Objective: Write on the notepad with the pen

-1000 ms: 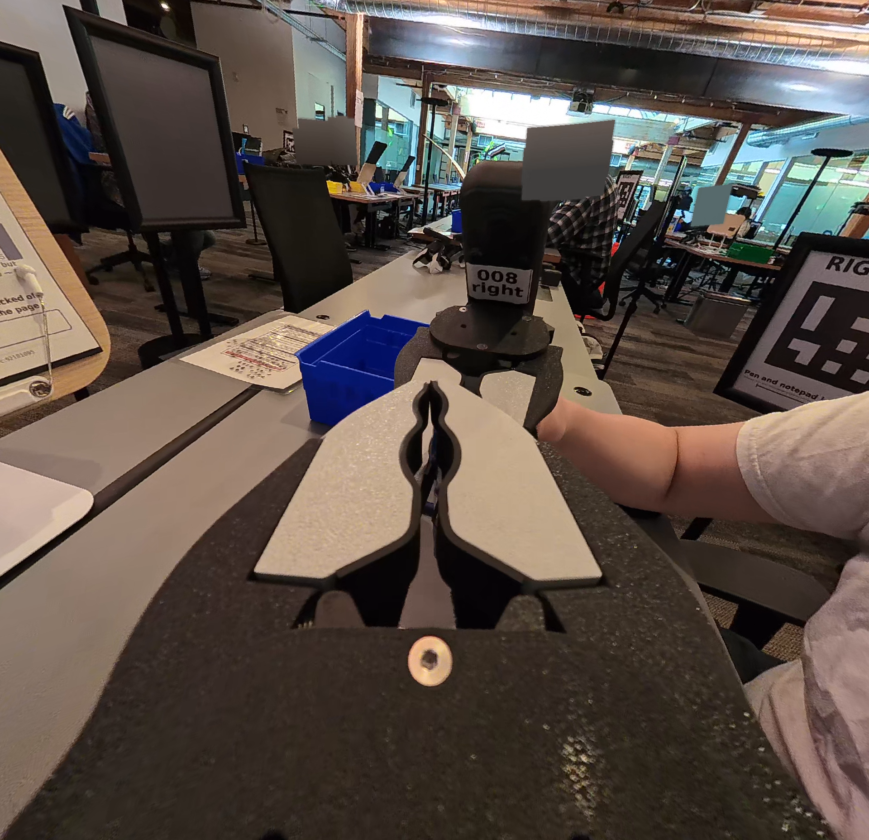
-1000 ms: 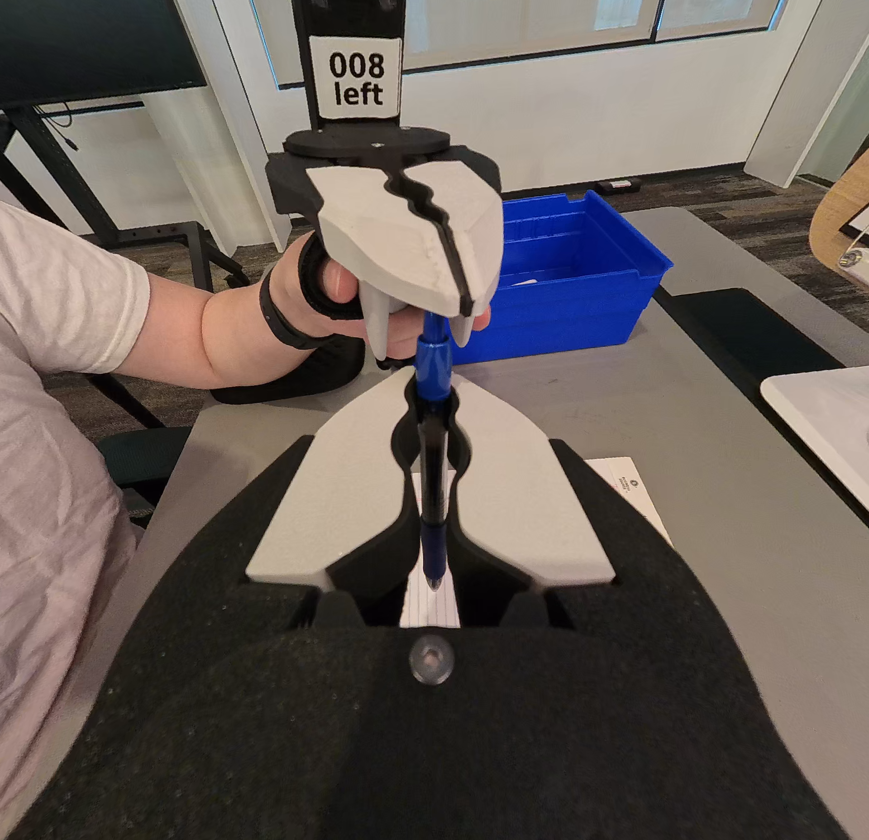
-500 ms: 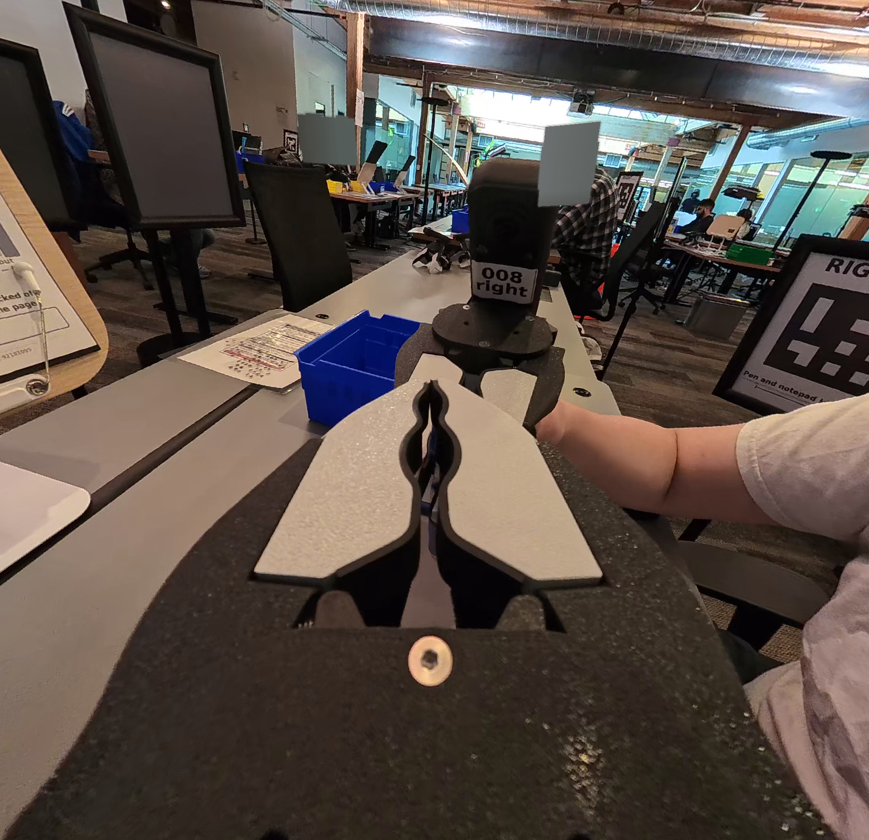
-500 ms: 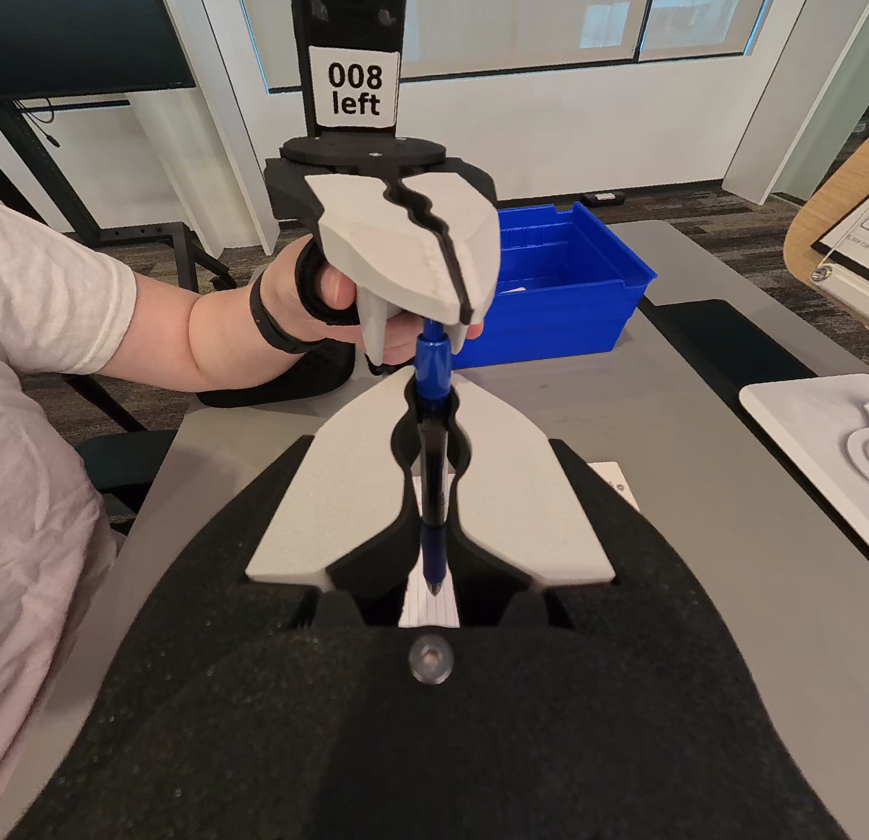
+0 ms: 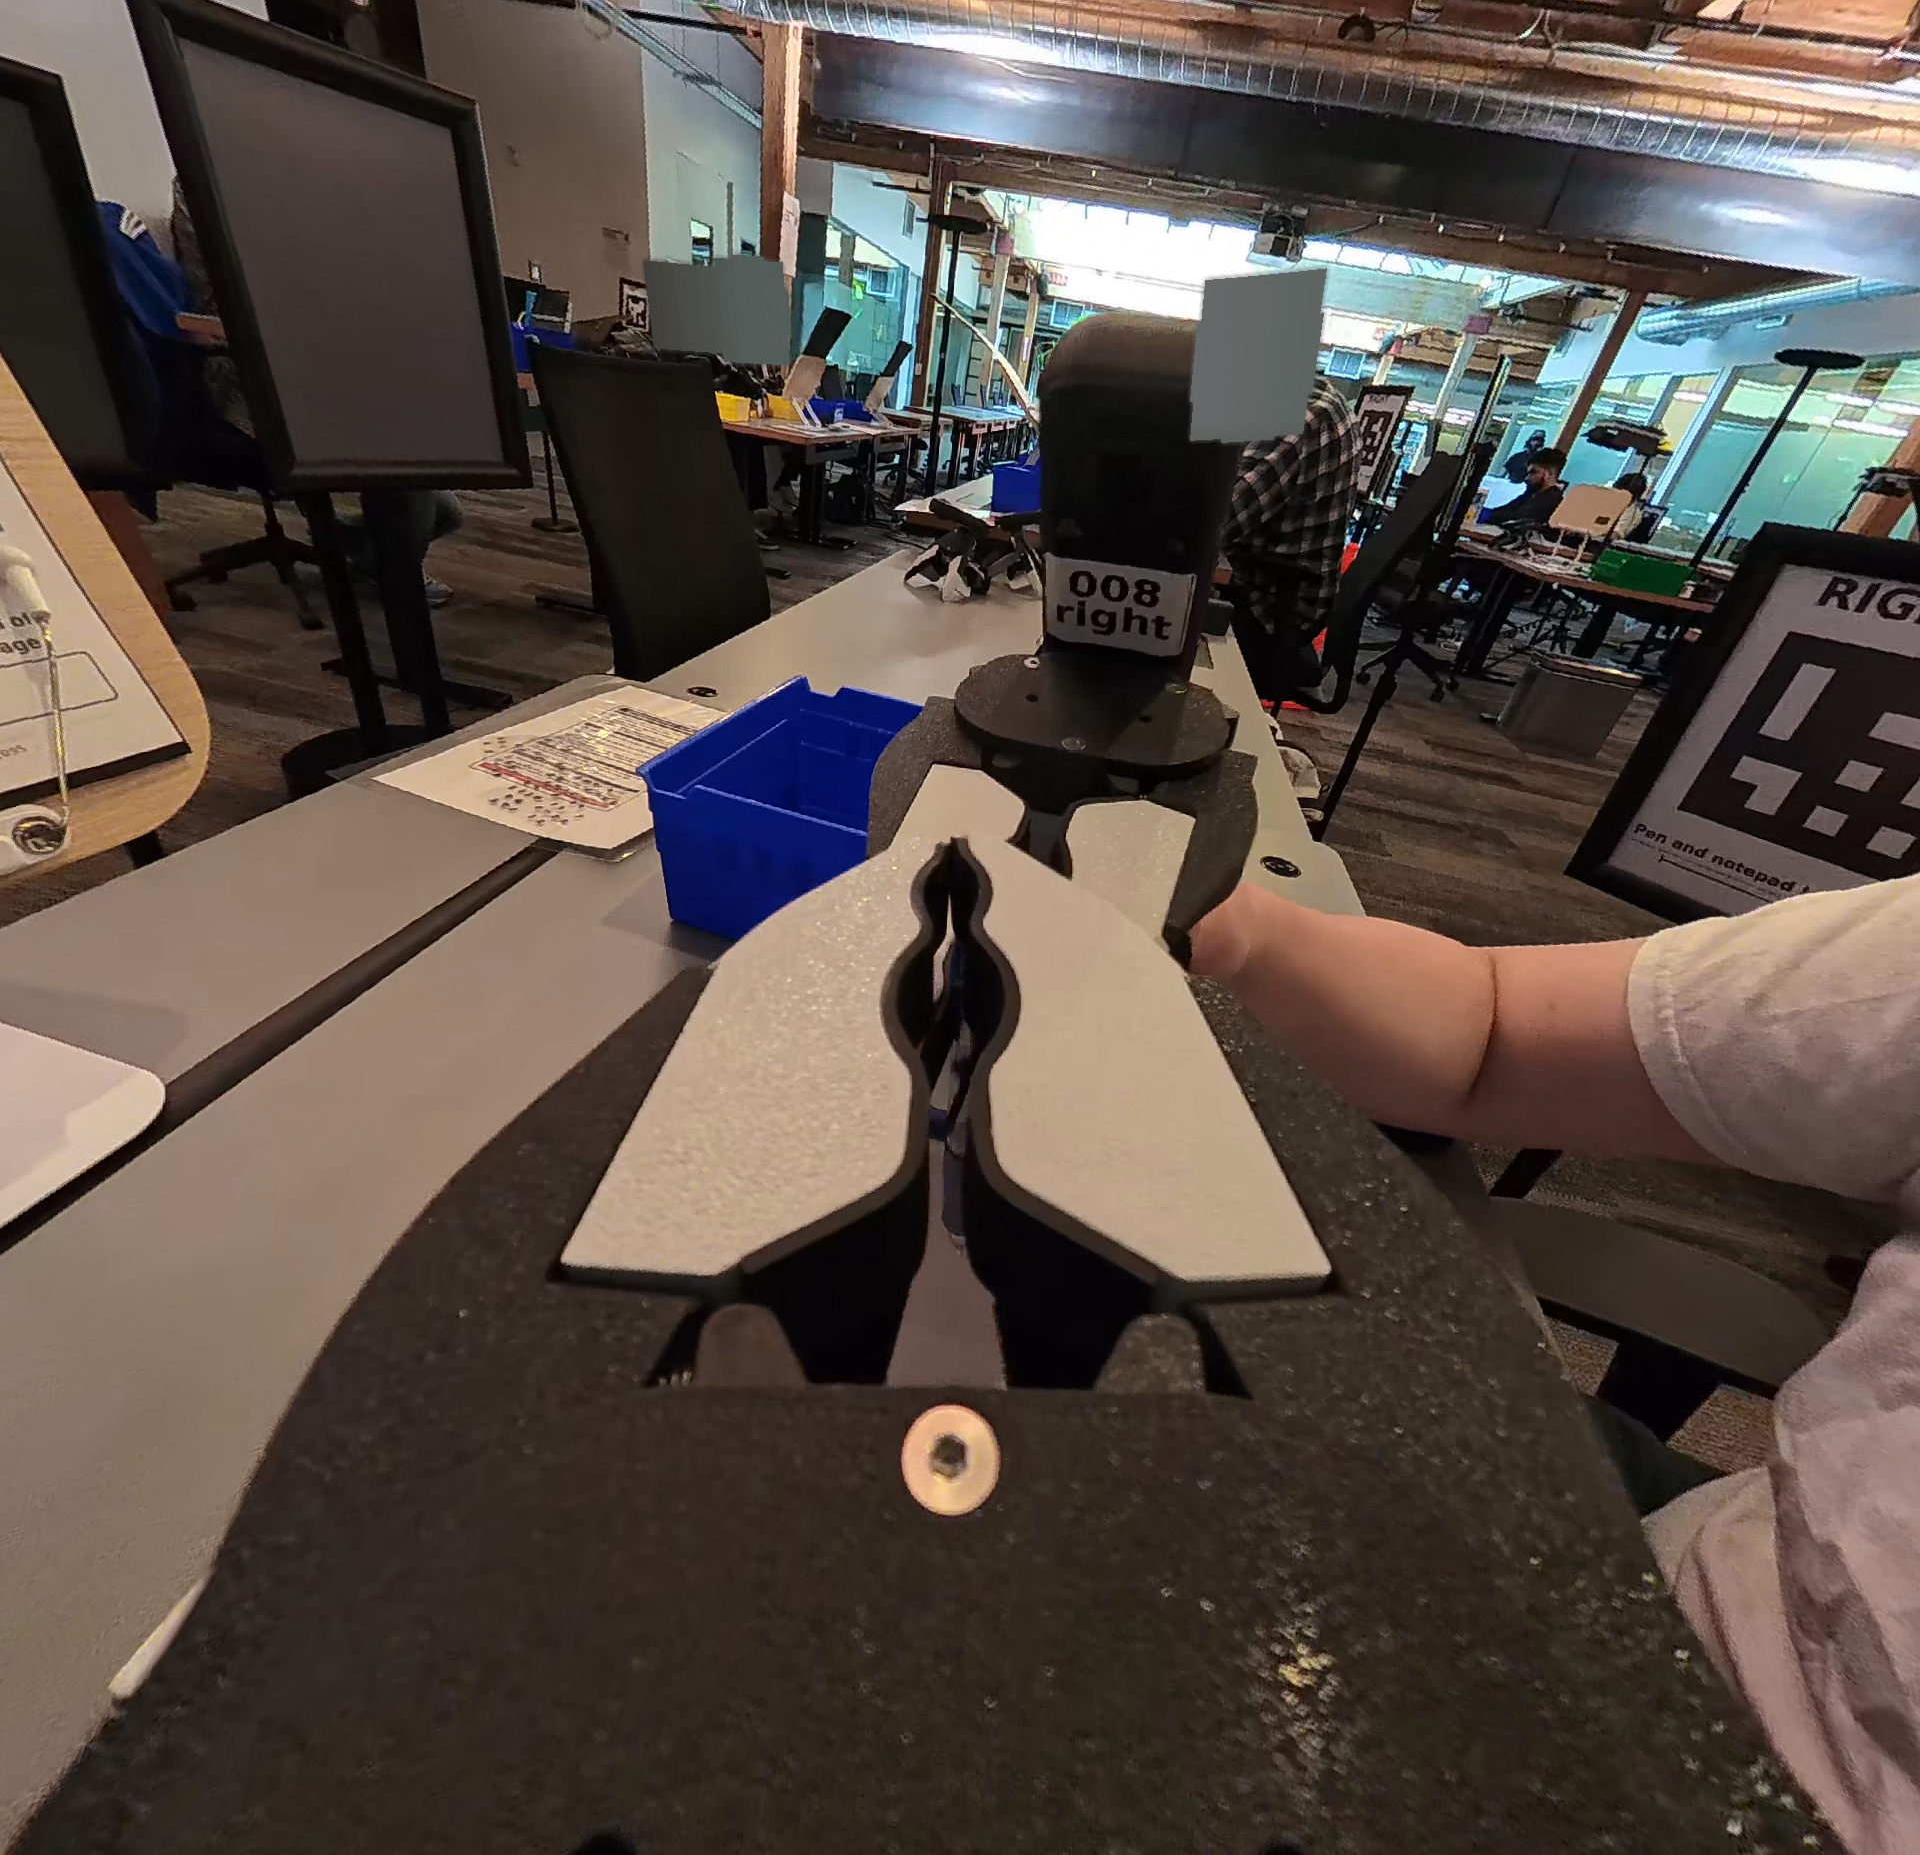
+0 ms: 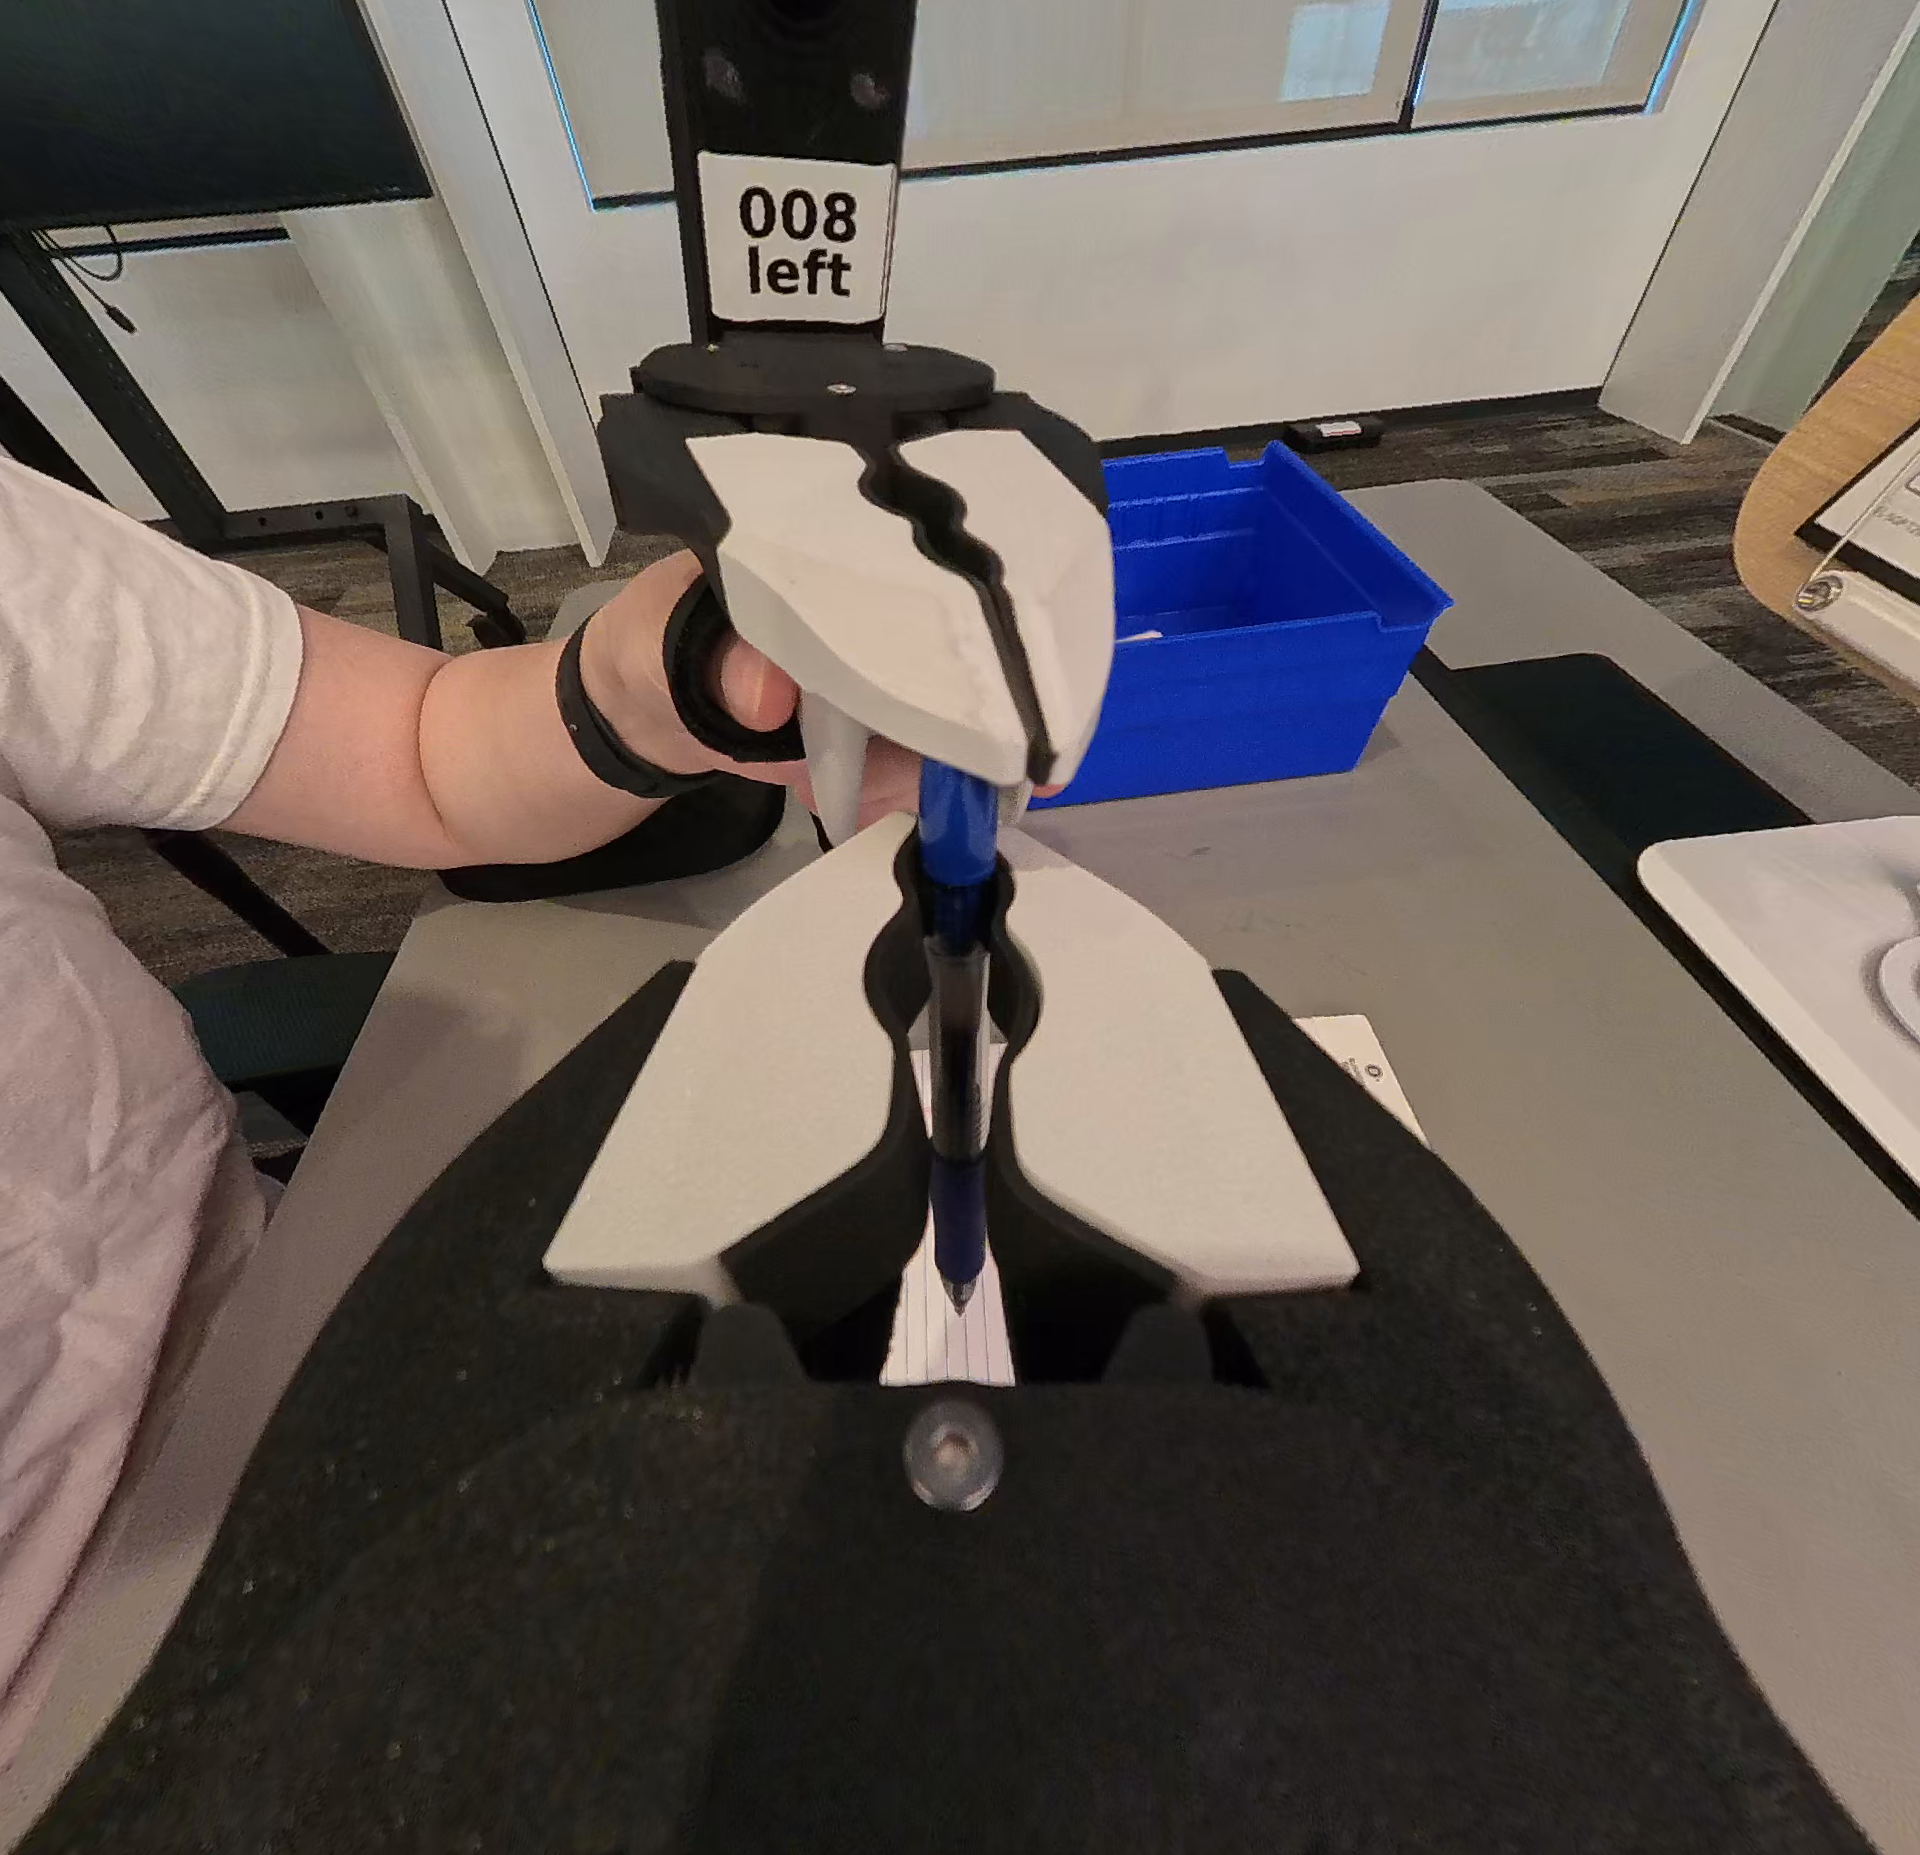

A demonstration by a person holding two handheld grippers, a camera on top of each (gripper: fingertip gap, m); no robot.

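Observation:
A blue and black pen (image 6: 954, 1057) stands nearly upright, with its tip just above the white lined notepad (image 6: 951, 1353). My right gripper (image 6: 951, 855) is shut on the pen's barrel. My left gripper (image 6: 935, 782) faces it from across and is shut on the pen's blue top end. In the left wrist view my left gripper (image 5: 951, 855) is closed, with a sliver of the pen (image 5: 956, 974) between its fingers. The right gripper (image 5: 1060, 829) sits just behind it. Most of the notepad is hidden under the right gripper; one corner (image 6: 1361, 1078) shows.
A blue bin (image 6: 1247, 662) stands on the grey table (image 6: 1507, 974) behind the grippers. A white tray (image 6: 1787, 922) lies at the right edge. A laminated sheet (image 5: 561, 756) and a framed sign (image 5: 1818, 745) are nearby. The person's arms (image 6: 416, 745) come in from the side.
Both grippers stay shut on the pen. The left gripper has tilted a little and looks slightly closer in the right wrist view. The pen tip stays over the notepad.

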